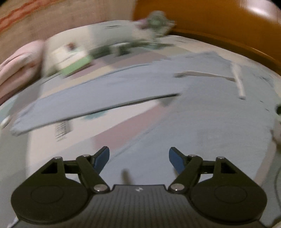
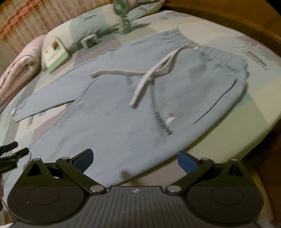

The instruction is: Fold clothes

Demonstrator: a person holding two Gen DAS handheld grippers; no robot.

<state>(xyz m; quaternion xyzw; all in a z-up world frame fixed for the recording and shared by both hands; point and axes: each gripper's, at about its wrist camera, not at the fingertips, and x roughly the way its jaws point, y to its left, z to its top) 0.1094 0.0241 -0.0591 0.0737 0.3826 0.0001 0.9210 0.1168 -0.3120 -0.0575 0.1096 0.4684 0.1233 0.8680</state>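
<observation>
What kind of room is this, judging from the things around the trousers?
Most likely a bedroom: the grey-blue trousers lie on a bed with a patterned sheet, beside a rolled pink quilt and a wooden bed frame. A small green fan stands on the bed.

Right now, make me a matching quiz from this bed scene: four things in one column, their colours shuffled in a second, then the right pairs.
Things:
1. trousers
2. drawstring
3. fan
4. quilt

Colours:
A. green
B. pink
C. grey-blue
D. off-white

Pairs: 1-C, 2-D, 3-A, 4-B
</observation>
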